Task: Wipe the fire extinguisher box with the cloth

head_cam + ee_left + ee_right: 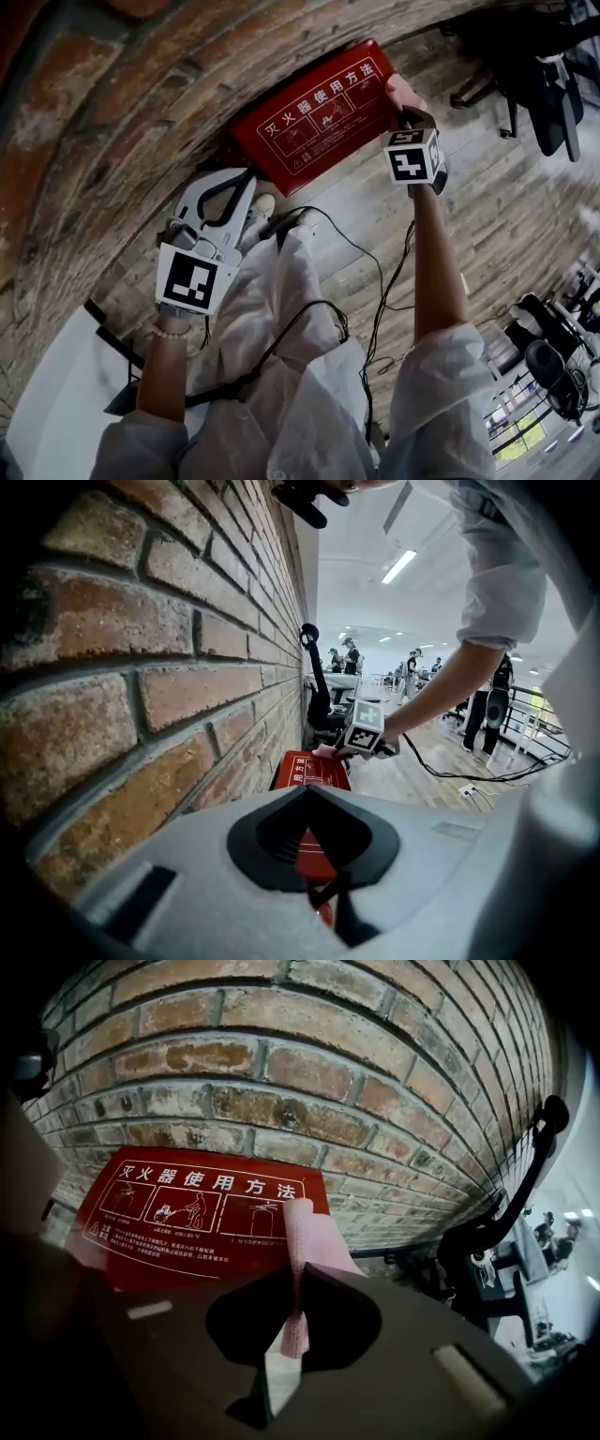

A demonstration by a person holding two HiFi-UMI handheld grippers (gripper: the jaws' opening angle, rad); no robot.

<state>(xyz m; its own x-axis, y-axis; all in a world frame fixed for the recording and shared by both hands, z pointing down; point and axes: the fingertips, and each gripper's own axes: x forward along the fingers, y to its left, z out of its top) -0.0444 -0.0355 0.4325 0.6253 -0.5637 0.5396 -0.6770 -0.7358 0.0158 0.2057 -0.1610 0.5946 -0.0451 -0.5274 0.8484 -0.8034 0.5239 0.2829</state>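
The red fire extinguisher box [319, 117] stands on the floor against the brick wall, with white print and pictures on its face [187, 1213]. My right gripper [405, 108] is at the box's right end, shut on a pink cloth [305, 1232] that hangs against the box's right edge. The cloth [403, 92] shows as a small pink fold beyond the marker cube. My left gripper [246, 178] hovers left of and nearer than the box, jaws shut with nothing between them. In the left gripper view the box [314, 771] lies ahead beyond the shut jaws [325, 886].
The brick wall [103, 122] runs along the left and back. Black cables [375, 281] trail over the wooden floor. Office chairs [539, 84] stand at the upper right. A black chair base [487, 1232] sits right of the box. A white panel [56, 384] lies at the lower left.
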